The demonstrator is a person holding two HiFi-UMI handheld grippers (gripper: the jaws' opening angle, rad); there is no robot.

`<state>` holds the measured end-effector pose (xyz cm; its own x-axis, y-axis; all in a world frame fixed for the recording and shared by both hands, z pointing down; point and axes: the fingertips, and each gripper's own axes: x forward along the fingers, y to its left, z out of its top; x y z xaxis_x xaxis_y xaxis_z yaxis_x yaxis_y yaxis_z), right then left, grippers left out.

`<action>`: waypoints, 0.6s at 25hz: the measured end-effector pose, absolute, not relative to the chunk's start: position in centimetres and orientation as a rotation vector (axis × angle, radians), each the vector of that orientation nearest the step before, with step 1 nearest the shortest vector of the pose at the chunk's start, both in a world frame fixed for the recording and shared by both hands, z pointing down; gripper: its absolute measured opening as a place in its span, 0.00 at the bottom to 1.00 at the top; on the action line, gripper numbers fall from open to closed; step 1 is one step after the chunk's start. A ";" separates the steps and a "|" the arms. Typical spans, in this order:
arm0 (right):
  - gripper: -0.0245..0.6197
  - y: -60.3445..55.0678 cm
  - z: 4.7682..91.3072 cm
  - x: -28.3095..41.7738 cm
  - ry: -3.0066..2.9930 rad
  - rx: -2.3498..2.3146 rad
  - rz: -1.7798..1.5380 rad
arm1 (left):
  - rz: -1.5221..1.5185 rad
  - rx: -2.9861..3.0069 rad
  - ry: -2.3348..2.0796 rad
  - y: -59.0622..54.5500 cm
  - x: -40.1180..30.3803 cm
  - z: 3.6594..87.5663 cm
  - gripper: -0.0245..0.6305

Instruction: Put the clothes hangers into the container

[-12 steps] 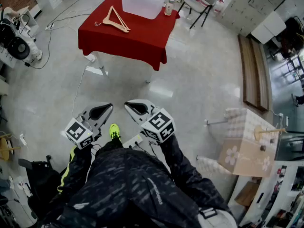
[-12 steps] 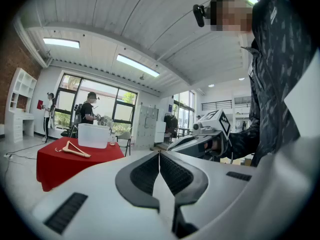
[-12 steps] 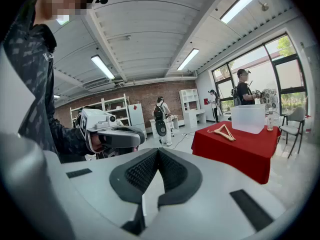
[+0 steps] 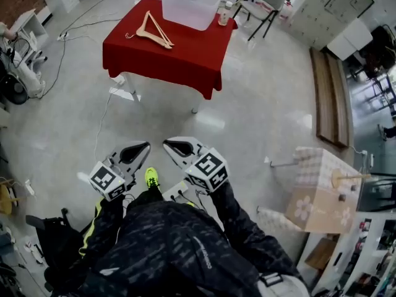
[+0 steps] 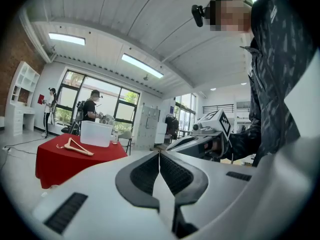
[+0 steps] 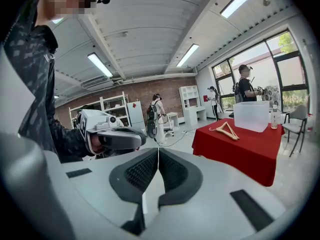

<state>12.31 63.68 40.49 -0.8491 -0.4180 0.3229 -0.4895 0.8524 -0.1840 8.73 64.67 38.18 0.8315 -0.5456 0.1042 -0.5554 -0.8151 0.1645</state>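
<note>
Wooden clothes hangers [image 4: 152, 32] lie in a small pile on the red-clothed table [image 4: 185, 54], left of a clear plastic container [image 4: 190, 5] at the table's far edge. They also show small in the left gripper view as hangers [image 5: 78, 146] beside the container [image 5: 96, 133], and in the right gripper view as hangers [image 6: 226, 130] near the container [image 6: 251, 115]. My left gripper [image 4: 143, 146] and right gripper [image 4: 168, 143] are held close to my body, well short of the table. Both are shut with nothing between the jaws.
A small bottle [image 4: 223, 14] stands right of the container. A chair [image 4: 263, 2] is behind the table. Cables [image 4: 105, 113] run on the floor by the table's left leg. A floral box [image 4: 318, 193] sits at the right. People [image 5: 91, 111] stand in the background.
The view has shifted slightly toward the table. Both grippers stay shut and in about the same place in front of my body.
</note>
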 end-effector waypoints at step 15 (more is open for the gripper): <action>0.06 52.1 41.7 1.5 -2.671 0.783 0.430 | 0.103 2.854 -0.744 53.9 -1.0 39.7 0.06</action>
